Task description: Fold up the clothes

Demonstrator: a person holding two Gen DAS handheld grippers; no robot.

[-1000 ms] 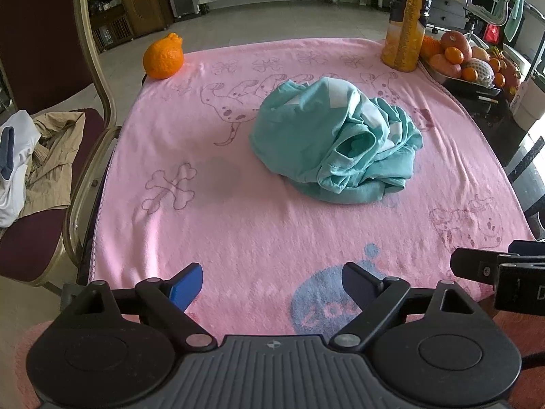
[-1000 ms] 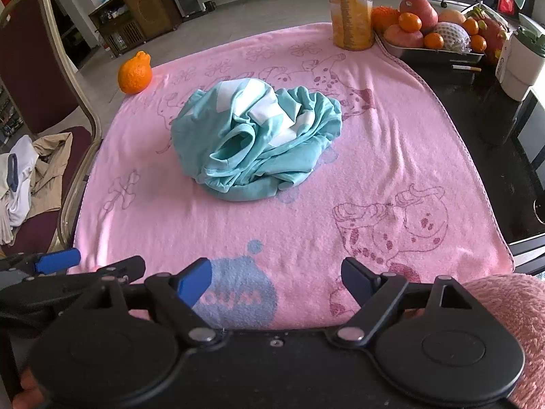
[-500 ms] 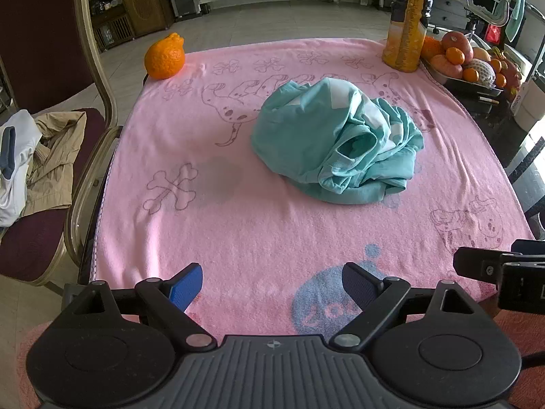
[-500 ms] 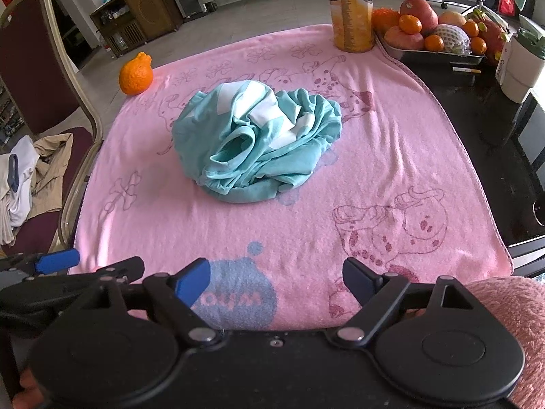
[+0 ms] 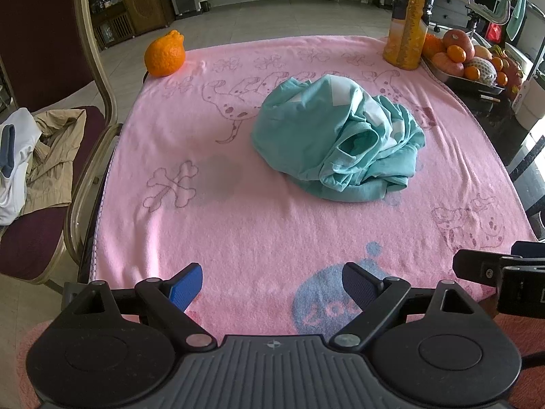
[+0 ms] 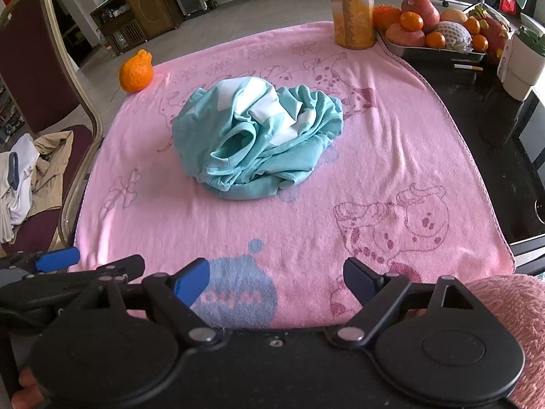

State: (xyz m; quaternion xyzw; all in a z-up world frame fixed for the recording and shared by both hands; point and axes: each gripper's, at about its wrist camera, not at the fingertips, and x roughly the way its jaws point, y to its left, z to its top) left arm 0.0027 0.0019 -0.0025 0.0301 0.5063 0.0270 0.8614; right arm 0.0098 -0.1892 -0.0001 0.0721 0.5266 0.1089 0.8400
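Both claws were held low over the near edge of the desk, angled downward toward the cloth. On the left claw (image 5: 269, 281) the jaws stood wide apart with nothing between them, only the pink towel (image 5: 238, 225) seen through the gap. The right claw (image 6: 276, 279) was likewise spread wide and empty, set just to the right of the left one; part of each was seen at the edge of the other's view.

A crumpled teal garment (image 6: 255, 143) with white patches was heaped near the middle of the pink towel, well apart from both claws and touched by neither. How it was bunched could not be made out; one opening, a sleeve or neck, faced the near side.

At the far left corner an orange fruit (image 5: 165, 56) was set. A tall orange bottle (image 6: 352, 6) stood at the far edge, its top cut off in the right view, with a tray of fruit (image 6: 439, 51) just to its right. A chair (image 6: 44, 78) at the left carried piled clothes (image 6: 30, 177), partly cut off. Only a pink fuzzy sleeve (image 6: 511, 306) and a fingertip of the person were shown.
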